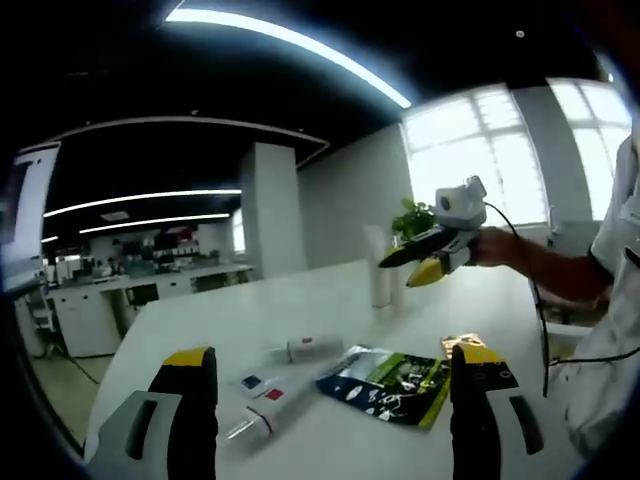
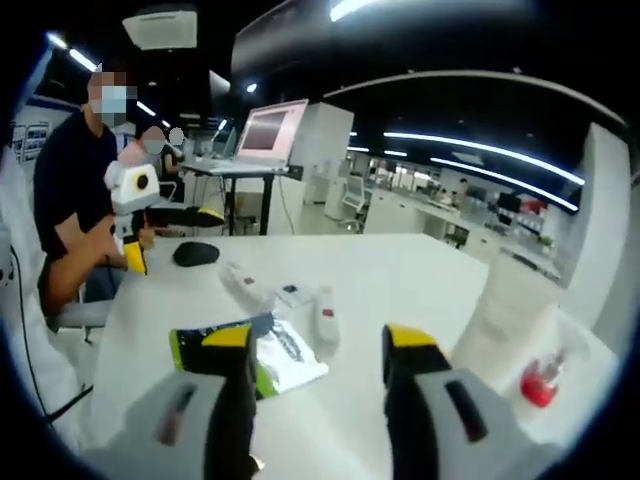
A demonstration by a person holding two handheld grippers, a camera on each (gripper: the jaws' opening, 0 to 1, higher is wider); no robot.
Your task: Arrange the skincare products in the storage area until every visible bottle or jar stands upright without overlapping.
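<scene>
On the white table, two white tubes lie flat beside small sachets. A tall white bottle stands upright further back. My left gripper hovers open over the near edge, nothing between its jaws. The right gripper hangs in the air beside the upright bottle, held by a hand. In the right gripper view, my right gripper is open above the lying tubes. The white bottle rises at right. The left gripper floats at the far left.
A dark green foil packet lies flat near the tubes, with an orange packet beside it. A black mouse sits at the table's far left, a small red item by the bottle. A person sits at the table's end.
</scene>
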